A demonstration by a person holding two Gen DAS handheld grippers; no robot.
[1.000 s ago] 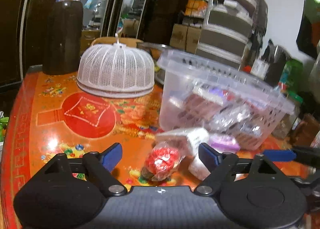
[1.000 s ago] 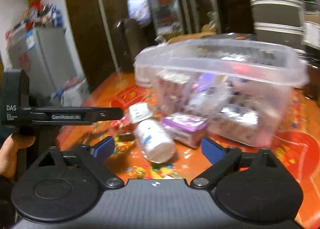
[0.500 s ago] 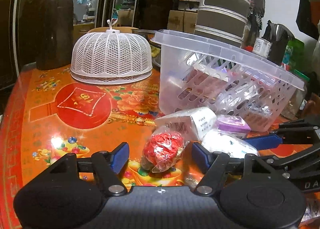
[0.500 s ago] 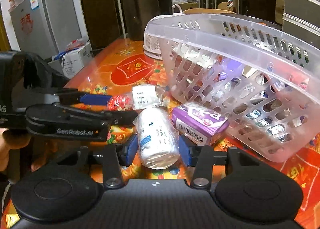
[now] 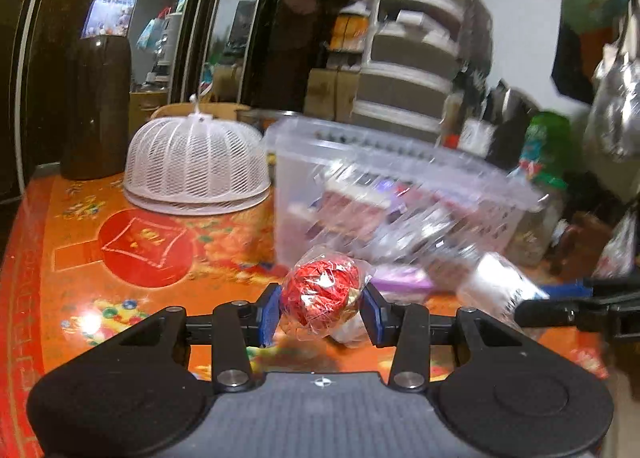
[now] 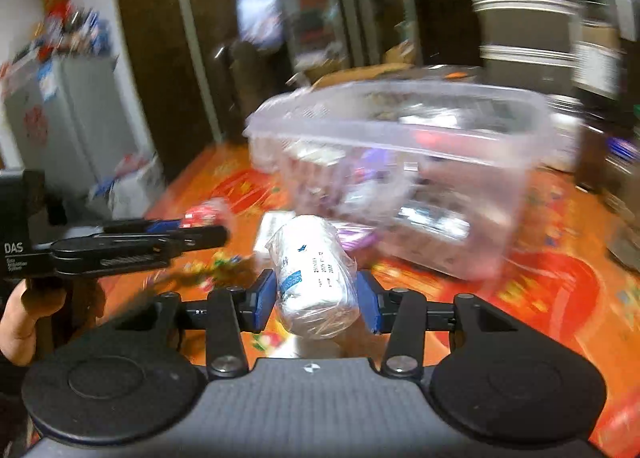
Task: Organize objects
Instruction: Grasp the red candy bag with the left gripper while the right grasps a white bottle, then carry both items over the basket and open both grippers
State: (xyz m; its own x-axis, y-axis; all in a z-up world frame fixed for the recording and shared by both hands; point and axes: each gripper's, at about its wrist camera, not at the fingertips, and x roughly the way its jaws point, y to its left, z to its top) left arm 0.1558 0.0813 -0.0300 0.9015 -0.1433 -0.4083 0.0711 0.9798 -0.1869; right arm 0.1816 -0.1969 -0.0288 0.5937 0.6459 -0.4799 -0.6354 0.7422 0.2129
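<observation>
Red bundle point(image 5: 320, 294) pinched between left jaws, white roll point(image 6: 314, 278) between right jaws

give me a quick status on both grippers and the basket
Left gripper just closed on red bagged ball. Right gripper clamped on white wrapped roll. Clear basket ahead, already holding packets; path looks open.

**Two wrapped items in the grippers, basket behind**

A red shredded bundle in clear plastic wrap point(image 5: 320, 294) sits pinched between blue pads above the orange patterned table. A white roll in clear film point(image 6: 314, 278), printed with small dark text, lies lengthwise between the other pads. Behind both stands a translucent slotted plastic basket point(image 6: 400, 126), holding assorted packets.
</observation>
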